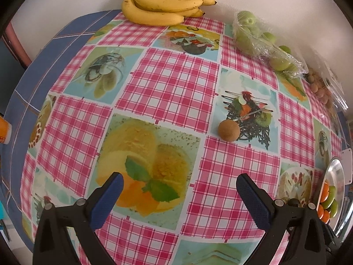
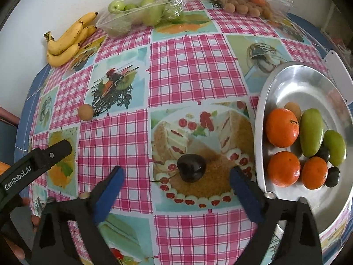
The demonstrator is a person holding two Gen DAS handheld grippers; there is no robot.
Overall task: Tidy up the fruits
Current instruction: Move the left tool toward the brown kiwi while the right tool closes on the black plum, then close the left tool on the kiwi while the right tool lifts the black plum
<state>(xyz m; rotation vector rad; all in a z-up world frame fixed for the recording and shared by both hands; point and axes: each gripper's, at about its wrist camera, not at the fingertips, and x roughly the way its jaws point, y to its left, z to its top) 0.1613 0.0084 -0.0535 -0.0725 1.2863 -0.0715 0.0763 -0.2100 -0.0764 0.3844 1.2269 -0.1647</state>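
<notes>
A dark cherry [image 2: 191, 167] with a thin stem lies on the checked tablecloth [image 2: 194, 66], between the blue pads of my right gripper [image 2: 177, 172]. The pads stand wide of it on both sides and do not touch it, so this gripper is open. To its right, a metal tray [image 2: 260, 110] holds three oranges [image 2: 282, 127], two green fruits [image 2: 311, 132], dark cherries and a brown fruit. My left gripper [image 1: 179, 177] hangs open over the cloth with nothing between its fingers. A round brown fruit [image 1: 228, 130] lies ahead of it, to the right.
Against the wall at the back lie a bunch of bananas [image 1: 163, 4], a clear bag of green fruits [image 1: 253, 33] and a clear pack of small brown fruits [image 2: 245, 6]. The tray's rim [image 1: 337, 170] shows at the right edge of the left wrist view.
</notes>
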